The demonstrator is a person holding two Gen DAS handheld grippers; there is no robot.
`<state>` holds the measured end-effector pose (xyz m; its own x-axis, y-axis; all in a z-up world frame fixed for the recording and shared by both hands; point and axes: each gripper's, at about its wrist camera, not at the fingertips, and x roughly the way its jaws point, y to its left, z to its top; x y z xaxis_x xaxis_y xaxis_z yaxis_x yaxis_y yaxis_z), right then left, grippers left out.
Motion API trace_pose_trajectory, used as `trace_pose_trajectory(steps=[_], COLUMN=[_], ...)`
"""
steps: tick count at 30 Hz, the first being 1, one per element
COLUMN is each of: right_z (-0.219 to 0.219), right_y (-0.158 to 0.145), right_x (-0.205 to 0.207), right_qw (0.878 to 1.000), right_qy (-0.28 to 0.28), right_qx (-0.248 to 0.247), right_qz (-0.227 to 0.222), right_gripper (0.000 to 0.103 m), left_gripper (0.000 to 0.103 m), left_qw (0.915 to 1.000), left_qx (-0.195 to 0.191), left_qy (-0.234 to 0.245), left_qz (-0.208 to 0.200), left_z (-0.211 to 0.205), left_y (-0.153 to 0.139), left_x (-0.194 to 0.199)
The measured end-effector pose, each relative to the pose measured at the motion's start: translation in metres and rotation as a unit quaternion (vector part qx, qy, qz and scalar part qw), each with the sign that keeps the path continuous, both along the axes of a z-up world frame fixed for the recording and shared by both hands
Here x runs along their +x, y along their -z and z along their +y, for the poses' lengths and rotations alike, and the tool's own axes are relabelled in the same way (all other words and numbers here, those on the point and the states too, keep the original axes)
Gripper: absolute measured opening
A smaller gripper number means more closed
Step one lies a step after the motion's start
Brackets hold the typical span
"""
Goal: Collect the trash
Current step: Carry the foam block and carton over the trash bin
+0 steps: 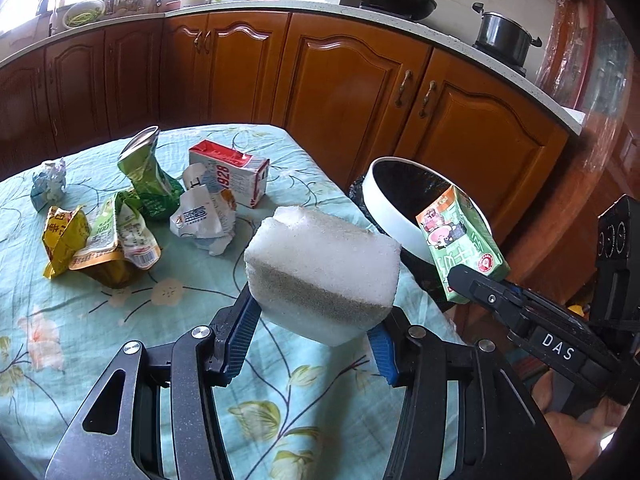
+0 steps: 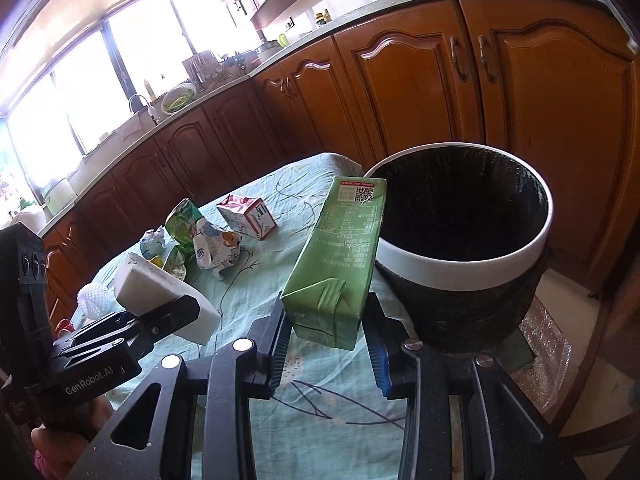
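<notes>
Left tool: the left tool (image 1: pixel 316 340) is closed on a white foam block (image 1: pixel 324 276); its blue pads press the block's lower sides, and the block is lifted clear of the worktop cloth.
Right tool: the right tool (image 2: pixel 328 344) is clamped on a green drink carton (image 2: pixel 340 256) near its folded bottom end, and the carton leans up and away from the tool with its QR-code end highest.
Carton position: in the right wrist view the carton's upper end overlaps the white rim of the trash bin (image 2: pixel 460 272); whether it touches the rim I cannot tell. In the left wrist view the carton's printed face is in front of the bin's mouth.
Trash bin: black liner inside, white band round the top, standing just beside the worktop's right edge, in front of the wooden cabinets (image 1: pixel 360 80).
Worktop: the worktop (image 1: pixel 120 320) wears a pale turquoise floral cloth.
Trash left on it: a red and white milk carton (image 1: pixel 236 176) lying on its side; a crushed green pouch (image 1: pixel 150 176) just beside it; a crumpled white wrapper (image 1: pixel 202 212) in front of the carton; a yellow wrapper (image 1: pixel 64 240) and a flattened green and white packet (image 1: pixel 124 236) touching each other; a small crumpled ball (image 1: pixel 48 184) apart at the far left.
Person: part of a hand (image 1: pixel 580 424) shows under the right tool's body.
Background: a wok (image 1: pixel 394 0) and a lidded pot (image 1: pixel 502 36) sit on the kitchen counter.
</notes>
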<state>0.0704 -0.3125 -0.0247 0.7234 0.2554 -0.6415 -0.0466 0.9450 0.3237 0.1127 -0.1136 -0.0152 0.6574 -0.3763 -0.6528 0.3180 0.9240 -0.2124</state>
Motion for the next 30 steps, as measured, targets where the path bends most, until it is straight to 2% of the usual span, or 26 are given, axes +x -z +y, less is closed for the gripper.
trace_pose_trajectory(steps=[15,30], right_z=[-0.054,-0.087], right_y=[-0.008,-0.014], right_x=[0.004,0.037], right_qw=[0.999,0.997], right_qy=[0.054,0.073], right_qx=[-0.003,-0.029], right_qz=[-0.009,-0.003], right_gripper=[0.035,0.035], left_gripper=[0.05,0.05], left_qw=[0.9986,0.9952], left_qx=[0.005,0.014], left_qy=[0.052,0.096], left_qz=[-0.003,-0.012], left_z=[-0.056,-0.118], left_y=[-0.01,-0.022], left_x=[0.019,0.058])
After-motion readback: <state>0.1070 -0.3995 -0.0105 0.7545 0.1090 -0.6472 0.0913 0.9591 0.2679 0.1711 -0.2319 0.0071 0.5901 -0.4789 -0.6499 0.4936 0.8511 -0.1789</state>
